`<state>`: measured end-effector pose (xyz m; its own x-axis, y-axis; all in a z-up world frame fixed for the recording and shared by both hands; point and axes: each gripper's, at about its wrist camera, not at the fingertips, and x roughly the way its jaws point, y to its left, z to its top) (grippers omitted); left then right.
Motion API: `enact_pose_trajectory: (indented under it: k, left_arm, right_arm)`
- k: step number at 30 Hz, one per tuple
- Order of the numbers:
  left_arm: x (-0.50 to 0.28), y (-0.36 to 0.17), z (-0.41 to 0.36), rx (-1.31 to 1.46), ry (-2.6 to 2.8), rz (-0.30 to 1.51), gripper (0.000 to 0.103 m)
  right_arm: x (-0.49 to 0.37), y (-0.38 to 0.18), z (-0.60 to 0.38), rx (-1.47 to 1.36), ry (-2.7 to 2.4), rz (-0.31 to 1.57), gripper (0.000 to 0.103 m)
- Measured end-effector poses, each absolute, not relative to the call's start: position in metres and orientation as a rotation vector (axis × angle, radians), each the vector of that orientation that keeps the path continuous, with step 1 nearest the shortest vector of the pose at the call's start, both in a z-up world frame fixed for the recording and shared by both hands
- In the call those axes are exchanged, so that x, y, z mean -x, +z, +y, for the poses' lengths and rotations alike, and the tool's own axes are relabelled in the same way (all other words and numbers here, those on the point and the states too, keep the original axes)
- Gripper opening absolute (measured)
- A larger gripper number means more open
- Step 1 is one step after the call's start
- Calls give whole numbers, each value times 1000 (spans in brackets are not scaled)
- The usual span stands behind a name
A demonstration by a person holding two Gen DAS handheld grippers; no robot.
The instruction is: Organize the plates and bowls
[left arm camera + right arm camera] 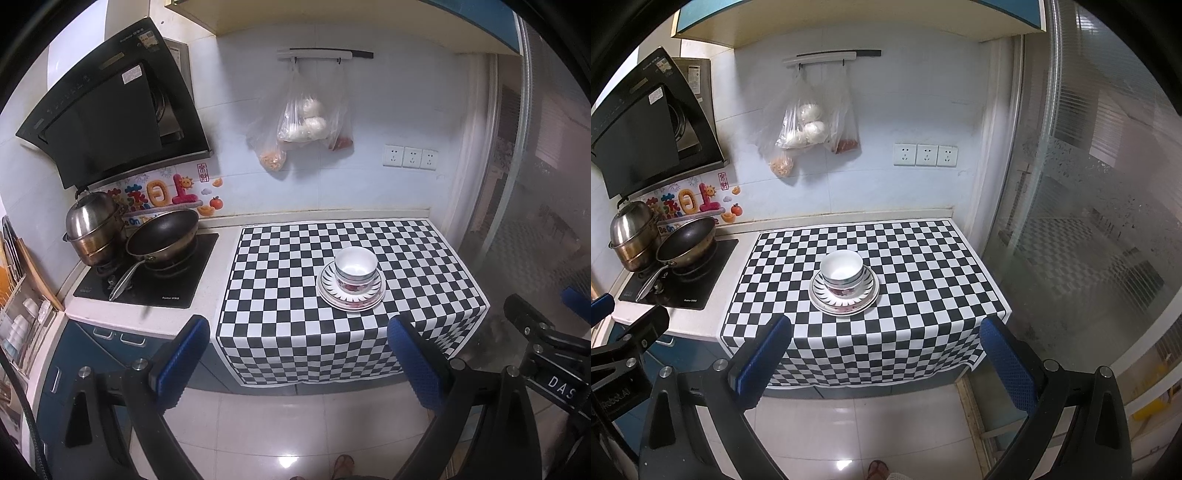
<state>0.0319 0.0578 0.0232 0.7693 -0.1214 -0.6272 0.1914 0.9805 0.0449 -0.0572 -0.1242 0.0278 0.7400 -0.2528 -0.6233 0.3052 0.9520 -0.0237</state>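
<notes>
Glazed stack, both grippers clear

White ceramic bowls [842,274] nest on patterned ceramic plates [844,295] mid checkered cloth [923,258]; left gripper [295,365] and right gripper [886,365] gape empty. Rigid, slick, breakable (likely heavy): pinch rims.

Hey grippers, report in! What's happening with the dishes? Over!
Left gripper open, empty. Right gripper open, empty. Bowls stacked on plates, checkered cloth. Nothing blocking.

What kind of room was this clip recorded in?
Almost certainly a small home kitchen. A black slanted range hood hangs over a black cooktop holding a dark frying pan, and stacked patterned ceramic bowls sit on plates on a checkered-cloth counter.
</notes>
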Motion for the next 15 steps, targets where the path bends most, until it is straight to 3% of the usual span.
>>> enact_pose_trajectory:
  k: [15]
  left_arm:
    - [-33, 26, 62, -107, -170, 662, 99]
  right_arm:
    - [57, 31, -122, -79, -310, 667, 103]
